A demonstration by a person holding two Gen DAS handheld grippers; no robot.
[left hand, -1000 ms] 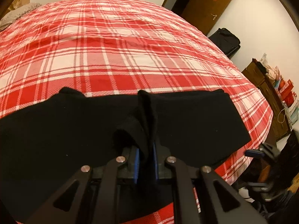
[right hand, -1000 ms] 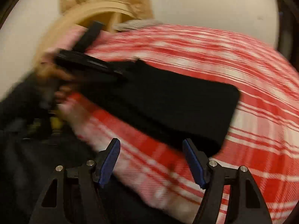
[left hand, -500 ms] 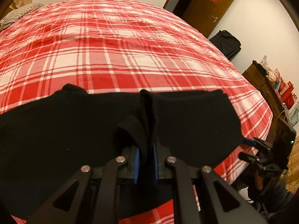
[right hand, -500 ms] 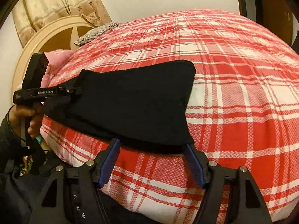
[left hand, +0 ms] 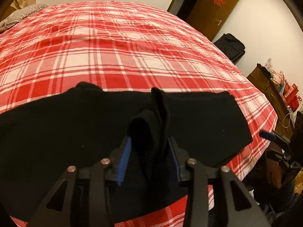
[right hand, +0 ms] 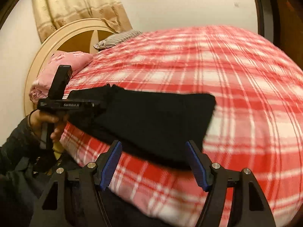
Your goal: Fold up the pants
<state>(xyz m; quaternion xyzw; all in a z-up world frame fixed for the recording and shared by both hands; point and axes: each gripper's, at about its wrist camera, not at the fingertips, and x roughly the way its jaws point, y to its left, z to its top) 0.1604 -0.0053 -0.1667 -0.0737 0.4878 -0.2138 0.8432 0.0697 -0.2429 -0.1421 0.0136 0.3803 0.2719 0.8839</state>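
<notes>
Nearest the left wrist camera, the left gripper has its blue-padded jaws opening around a standing pinch of the black, soft knit pants; the ridge of cloth rises between the pads, which no longer seem to press it. The pants lie folded into a broad flat slab along the near edge of the bed with the red and white plaid cover, their right end short of the bed's near right corner.

In the right wrist view the right gripper hangs released and empty, jaws wide, just off the near edge, with the slab's near border ahead of its blue pads.

The step in hand appears to be letting go after a fold. To do it well, the left jaws should part fully before backing straight out, so the raised ridge drops rather than drags. A light press would then flatten it.

Beyond lie bare plaid, a grey striped pillow and a cream round headboard.
</notes>
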